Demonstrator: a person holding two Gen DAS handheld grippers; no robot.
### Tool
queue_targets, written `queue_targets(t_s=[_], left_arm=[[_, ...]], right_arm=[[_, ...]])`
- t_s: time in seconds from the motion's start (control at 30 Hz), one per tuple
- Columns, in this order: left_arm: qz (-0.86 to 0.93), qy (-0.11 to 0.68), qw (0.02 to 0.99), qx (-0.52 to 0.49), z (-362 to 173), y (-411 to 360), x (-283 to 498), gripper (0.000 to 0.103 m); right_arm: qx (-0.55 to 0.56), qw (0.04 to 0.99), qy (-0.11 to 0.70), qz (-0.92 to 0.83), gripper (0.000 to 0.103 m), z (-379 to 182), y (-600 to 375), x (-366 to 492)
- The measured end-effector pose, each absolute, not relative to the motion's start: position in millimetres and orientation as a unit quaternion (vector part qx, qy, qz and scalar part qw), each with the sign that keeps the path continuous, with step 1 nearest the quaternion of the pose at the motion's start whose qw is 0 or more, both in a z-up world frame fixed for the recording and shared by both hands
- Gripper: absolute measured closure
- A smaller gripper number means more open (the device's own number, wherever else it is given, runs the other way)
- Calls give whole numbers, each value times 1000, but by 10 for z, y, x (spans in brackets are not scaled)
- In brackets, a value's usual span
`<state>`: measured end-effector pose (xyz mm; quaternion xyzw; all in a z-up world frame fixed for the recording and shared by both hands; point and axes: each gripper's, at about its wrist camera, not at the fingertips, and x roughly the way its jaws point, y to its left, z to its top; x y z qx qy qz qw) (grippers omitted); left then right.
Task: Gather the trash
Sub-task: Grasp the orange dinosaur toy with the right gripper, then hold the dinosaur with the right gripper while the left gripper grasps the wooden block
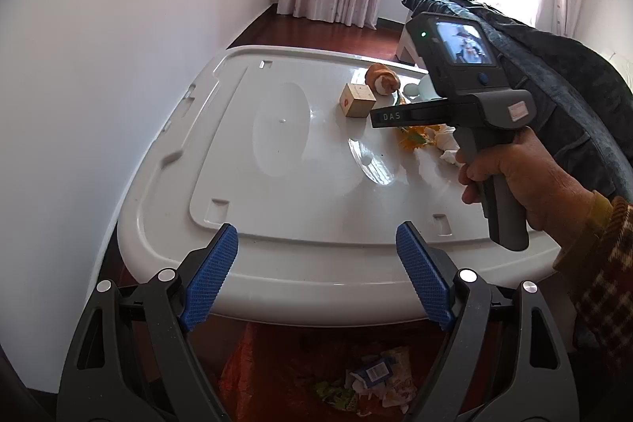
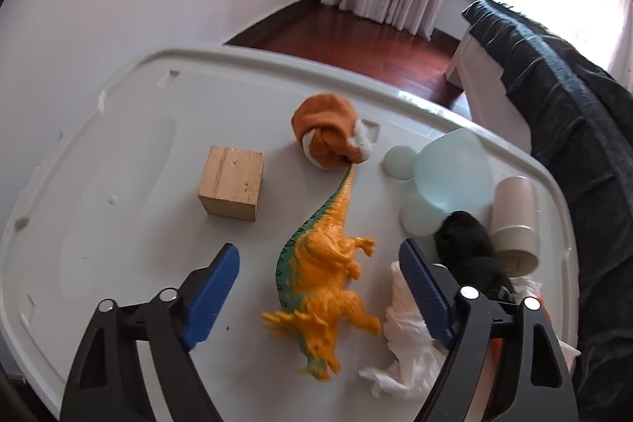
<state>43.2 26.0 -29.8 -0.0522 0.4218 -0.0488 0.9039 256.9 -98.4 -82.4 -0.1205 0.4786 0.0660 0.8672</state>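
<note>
Crumpled white tissue beside spiky plastic dinosaur; both grippers' jaws spread, empty.

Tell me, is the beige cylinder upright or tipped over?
Tipped: the beige cylinder lies on its side, round end facing the camera.

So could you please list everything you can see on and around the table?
table: 1, white, under everything
block: 1, wooden, left
sock ball: 1, orange-white, far middle
dinosaur: 1, orange-green, centre
tissue: 1, white, right of dinosaur
black cloth: 1, right
cup: 1, pale blue, tipped, right
tube: 1, beige, right edge
trash: pile of wrappers, below table's near edge
left gripper: jaws open, empty
right gripper: jaws open, astride dinosaur
right hand: 1, holding right gripper
</note>
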Motion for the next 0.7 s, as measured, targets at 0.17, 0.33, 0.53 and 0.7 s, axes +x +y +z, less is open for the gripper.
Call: queue_targets(t_s=[0.17, 0.33, 0.53, 0.7], left_arm=[[-48, 422, 903, -56, -289, 270, 429, 23], [-43, 424, 903, -60, -288, 304, 459, 23], [-32, 414, 908, -67, -205, 267, 630, 23], [-33, 405, 912, -58, -158, -9, 1150, 23]], right_arm=[[-97, 849, 515, 70, 56, -996, -1041, 2667], [-91, 863, 492, 71, 56, -917, -1096, 2493], [-62, 884, 457, 71, 56, -626, -1381, 2206], [-31, 898, 435, 56, 56, -321, -1812, 1980]])
